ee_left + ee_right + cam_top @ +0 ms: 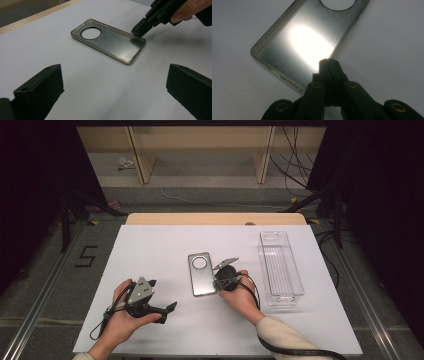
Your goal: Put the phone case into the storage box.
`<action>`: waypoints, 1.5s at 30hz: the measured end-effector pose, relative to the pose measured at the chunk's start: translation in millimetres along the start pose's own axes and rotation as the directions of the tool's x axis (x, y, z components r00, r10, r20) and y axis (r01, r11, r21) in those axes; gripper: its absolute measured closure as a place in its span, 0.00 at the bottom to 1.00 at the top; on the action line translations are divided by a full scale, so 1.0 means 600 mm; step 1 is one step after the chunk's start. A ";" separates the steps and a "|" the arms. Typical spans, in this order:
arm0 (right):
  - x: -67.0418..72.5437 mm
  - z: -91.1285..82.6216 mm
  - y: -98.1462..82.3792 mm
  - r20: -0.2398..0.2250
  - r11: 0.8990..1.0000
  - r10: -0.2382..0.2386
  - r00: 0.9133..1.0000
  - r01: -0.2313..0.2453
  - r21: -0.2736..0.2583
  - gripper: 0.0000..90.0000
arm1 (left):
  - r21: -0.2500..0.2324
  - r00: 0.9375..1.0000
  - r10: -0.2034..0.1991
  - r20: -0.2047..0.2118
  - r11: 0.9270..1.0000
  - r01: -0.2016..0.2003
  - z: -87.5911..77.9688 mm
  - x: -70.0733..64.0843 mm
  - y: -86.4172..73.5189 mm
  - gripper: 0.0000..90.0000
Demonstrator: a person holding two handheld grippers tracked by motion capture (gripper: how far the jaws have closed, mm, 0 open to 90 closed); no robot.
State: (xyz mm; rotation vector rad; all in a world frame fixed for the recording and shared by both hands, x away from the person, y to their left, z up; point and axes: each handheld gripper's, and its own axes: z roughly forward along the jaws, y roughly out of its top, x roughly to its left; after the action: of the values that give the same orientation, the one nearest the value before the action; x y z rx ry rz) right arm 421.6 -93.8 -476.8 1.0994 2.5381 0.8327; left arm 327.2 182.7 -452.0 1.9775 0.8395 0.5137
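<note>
One phone case [201, 274] lies flat near the middle of the counter [160, 250], and one clear bin [280, 268] stands by the right edge. Two grippers are in hand. The right gripper [218, 281] has its fingers [329, 68] closed together, empty, their tips at the case's right rim. The left gripper [161, 296], toward the near left corner, holds its fingers [40, 87] wide open, touching nothing.

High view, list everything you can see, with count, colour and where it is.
Phone case: one, smoky clear, middle of the table, lying flat.
Bin: one, clear, long, right side of the table.
Table: one, white top, wood far edge.
Cables: several, dark, on the floor far right.
Left gripper: one, black, jaws open, near left.
Right gripper: one, black, jaws shut, tip at the case's right rim.
</note>
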 end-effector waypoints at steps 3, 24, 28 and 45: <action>0.005 0.000 0.000 -0.009 1.000 -0.007 1.000 0.007 0.002 1.00 | 0.000 1.000 0.002 0.001 1.000 -0.002 0.000 0.000 0.000 0.01; 0.026 0.003 0.000 -0.037 1.000 -0.025 0.999 0.025 0.009 1.00 | 0.006 1.000 0.006 0.003 1.000 -0.006 0.000 0.000 0.000 0.01; 0.026 0.003 0.000 -0.041 1.000 -0.022 0.999 0.022 0.006 1.00 | 0.005 1.000 0.004 0.003 1.000 -0.004 0.000 0.000 0.000 0.01; 0.024 -0.001 0.004 -0.038 0.999 -0.034 0.999 0.034 -0.009 0.91 | 0.007 1.000 0.004 0.005 1.000 -0.004 0.001 -0.001 -0.001 0.01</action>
State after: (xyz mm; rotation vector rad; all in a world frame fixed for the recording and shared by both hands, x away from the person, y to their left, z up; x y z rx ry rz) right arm 412.9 -82.1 -474.9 1.0443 2.5741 0.8629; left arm 327.2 182.0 -453.0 1.9864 0.8353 0.5081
